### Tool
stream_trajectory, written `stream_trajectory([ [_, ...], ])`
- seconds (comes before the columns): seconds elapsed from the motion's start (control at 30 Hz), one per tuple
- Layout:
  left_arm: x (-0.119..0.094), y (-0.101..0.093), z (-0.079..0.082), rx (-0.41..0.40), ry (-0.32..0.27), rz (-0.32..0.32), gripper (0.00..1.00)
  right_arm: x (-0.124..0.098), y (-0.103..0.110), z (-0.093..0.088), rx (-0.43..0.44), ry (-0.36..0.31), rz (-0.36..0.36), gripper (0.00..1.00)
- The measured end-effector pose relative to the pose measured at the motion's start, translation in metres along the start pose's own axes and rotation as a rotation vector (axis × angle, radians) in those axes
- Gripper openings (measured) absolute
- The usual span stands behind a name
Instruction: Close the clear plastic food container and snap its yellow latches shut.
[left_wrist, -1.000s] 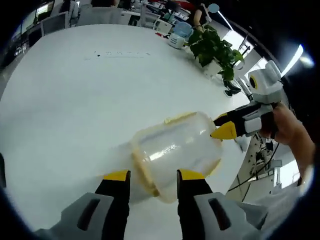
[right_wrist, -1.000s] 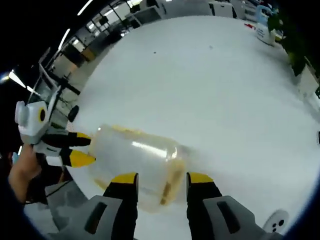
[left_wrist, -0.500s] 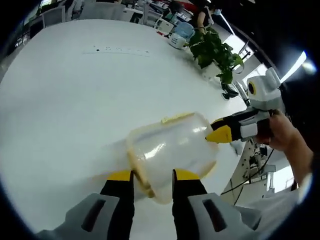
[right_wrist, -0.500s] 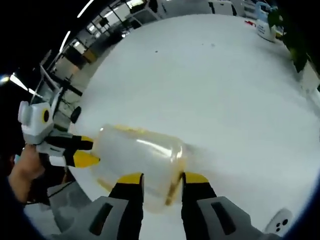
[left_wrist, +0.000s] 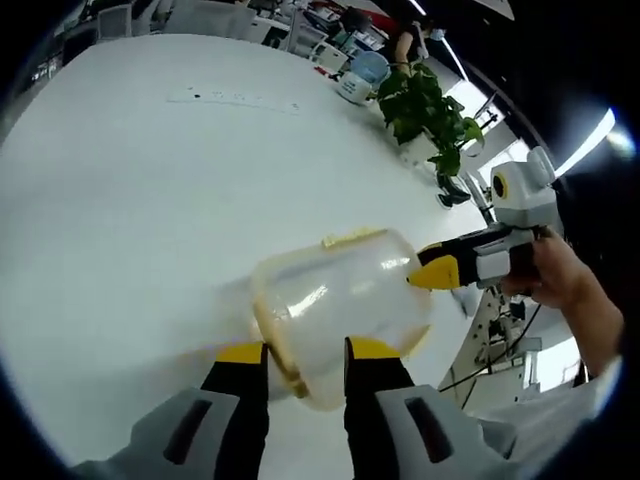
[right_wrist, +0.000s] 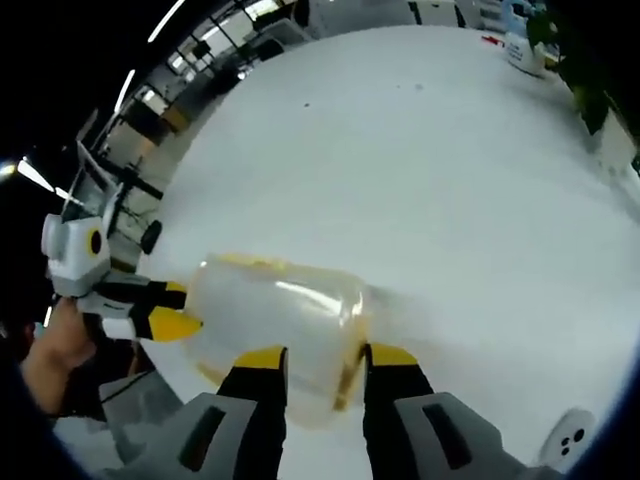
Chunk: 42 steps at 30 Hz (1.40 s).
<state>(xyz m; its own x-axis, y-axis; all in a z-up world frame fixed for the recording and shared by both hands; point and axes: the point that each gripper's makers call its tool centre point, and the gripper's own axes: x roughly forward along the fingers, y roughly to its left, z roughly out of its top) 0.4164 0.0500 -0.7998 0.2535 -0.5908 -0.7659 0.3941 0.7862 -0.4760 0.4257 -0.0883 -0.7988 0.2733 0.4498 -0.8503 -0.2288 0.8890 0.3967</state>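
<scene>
The clear plastic food container (left_wrist: 340, 300) lies on its side on the white table (left_wrist: 150, 200), with a yellow rim (left_wrist: 275, 340) and a yellow latch (left_wrist: 350, 238) on its upper edge. My left gripper (left_wrist: 305, 352) has its jaws pressed in on the rim end. My right gripper (left_wrist: 432, 268) comes in from the right and straddles the opposite end. In the right gripper view the container (right_wrist: 270, 310) lies across the frame. My right gripper (right_wrist: 325, 357) is shut on its yellow-edged end (right_wrist: 350, 350), and the left gripper (right_wrist: 175, 308) touches the far end.
The container lies close to the table's edge, with chairs and floor beyond. A potted plant (left_wrist: 430, 100), a water jug (left_wrist: 360, 72) and a power strip (left_wrist: 235, 99) stand at the far side. A person's hand (left_wrist: 560, 285) holds the right gripper, and another hand (right_wrist: 55, 350) holds the left.
Over the last second both grippers' jaws drew together onto the container's ends. In the last half second almost nothing has moved.
</scene>
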Motion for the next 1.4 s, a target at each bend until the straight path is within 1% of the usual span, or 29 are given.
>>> stream_trajectory([
  [0.3, -0.0001, 0.0007, -0.0008, 0.012, 0.007, -0.009, 0.28, -0.0008, -0.0009, -0.0002, 0.029, -0.004, -0.023, 0.27],
  [0.4, 0.0001, 0.0017, -0.0006, 0.015, 0.008, -0.012, 0.28, -0.0026, -0.0001, -0.0024, 0.034, -0.015, -0.039, 0.27],
  [0.43, -0.0005, 0.0018, -0.0008, 0.021, 0.005, -0.011, 0.28, -0.0024, 0.0002, -0.0026, 0.033, -0.017, -0.040, 0.27],
  [0.47, -0.0006, 0.0022, -0.0002, 0.025, 0.004, -0.013, 0.29, -0.0026, 0.0000, -0.0045, 0.052, -0.017, -0.040, 0.27],
  [0.53, -0.0008, 0.0030, -0.0001, 0.032, 0.009, -0.018, 0.29, -0.0025, 0.0010, -0.0068, 0.051, -0.017, -0.043, 0.27],
  [0.63, -0.0007, 0.0036, -0.0006, 0.036, 0.012, -0.022, 0.29, -0.0018, 0.0021, -0.0067, 0.057, -0.026, -0.051, 0.28],
  [0.9, -0.0025, 0.0021, -0.0015, 0.031, -0.006, -0.010, 0.30, -0.0025, 0.0007, -0.0072, 0.063, -0.048, -0.039, 0.29],
  [0.97, -0.0030, 0.0021, -0.0004, 0.057, -0.024, -0.002, 0.31, -0.0021, 0.0000, -0.0068, 0.096, -0.051, -0.020, 0.29],
  [1.0, -0.0030, 0.0025, -0.0004, 0.043, -0.025, -0.002, 0.31, -0.0021, -0.0002, -0.0080, 0.127, -0.047, -0.007, 0.29],
  [1.03, -0.0030, 0.0028, -0.0005, 0.033, -0.028, -0.004, 0.32, -0.0026, -0.0007, -0.0081, 0.131, -0.045, -0.003, 0.29],
  [1.1, -0.0031, 0.0039, -0.0001, 0.016, -0.037, -0.019, 0.32, -0.0026, -0.0005, -0.0080, 0.118, -0.048, 0.002, 0.29],
  [1.13, -0.0030, 0.0050, 0.0008, -0.013, -0.040, -0.026, 0.31, -0.0025, 0.0007, -0.0091, 0.099, -0.041, 0.009, 0.30],
  [1.2, -0.0051, 0.0063, 0.0010, -0.023, -0.041, -0.028, 0.29, -0.0027, 0.0025, -0.0084, 0.064, -0.050, 0.016, 0.33],
  [1.27, -0.0074, 0.0061, 0.0033, 0.006, -0.048, -0.021, 0.28, -0.0045, 0.0029, -0.0086, 0.034, -0.045, 0.014, 0.33],
  [1.33, -0.0083, 0.0047, 0.0042, 0.024, -0.048, -0.026, 0.30, -0.0056, 0.0017, -0.0057, 0.014, -0.054, 0.009, 0.34],
  [1.4, -0.0088, 0.0045, 0.0032, 0.032, -0.036, -0.032, 0.31, -0.0081, 0.0043, -0.0070, -0.028, -0.043, 0.013, 0.36],
])
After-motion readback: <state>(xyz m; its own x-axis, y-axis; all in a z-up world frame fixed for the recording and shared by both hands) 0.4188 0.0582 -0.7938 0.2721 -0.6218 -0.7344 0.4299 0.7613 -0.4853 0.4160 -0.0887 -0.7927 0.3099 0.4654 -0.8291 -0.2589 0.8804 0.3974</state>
